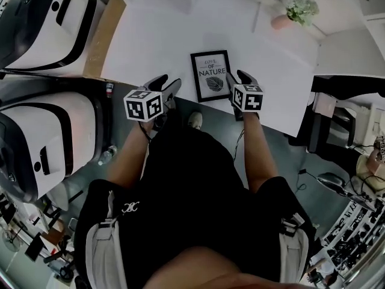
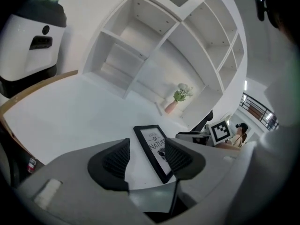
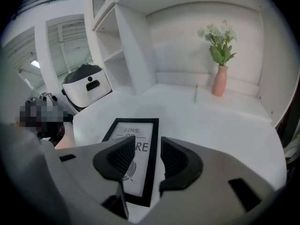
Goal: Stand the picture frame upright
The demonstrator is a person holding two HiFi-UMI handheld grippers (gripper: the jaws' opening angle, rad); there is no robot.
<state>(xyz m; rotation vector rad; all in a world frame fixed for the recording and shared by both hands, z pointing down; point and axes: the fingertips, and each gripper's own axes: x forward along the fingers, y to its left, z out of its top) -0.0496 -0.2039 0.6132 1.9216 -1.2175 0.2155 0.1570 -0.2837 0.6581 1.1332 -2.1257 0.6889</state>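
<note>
Two white machines (image 1: 51, 26) are standing off the left end of the table (image 1: 153, 38). You are holding the left gripper (image 1: 165, 84) just left of the picture frame (image 1: 211, 75), jaws spread and gripping nothing. The frame is lying flat, face up, near the table's front edge. Your right gripper (image 1: 238, 80) is sitting at its right edge, jaws spread too. A pink vase (image 1: 281, 21) of flowers is standing well behind, back right.

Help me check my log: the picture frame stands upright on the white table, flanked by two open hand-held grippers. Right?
No. The picture frame lies flat, face up, on the white table, as the head view shows. The left hand-held gripper and right hand-held gripper do flank it, both open.
</note>
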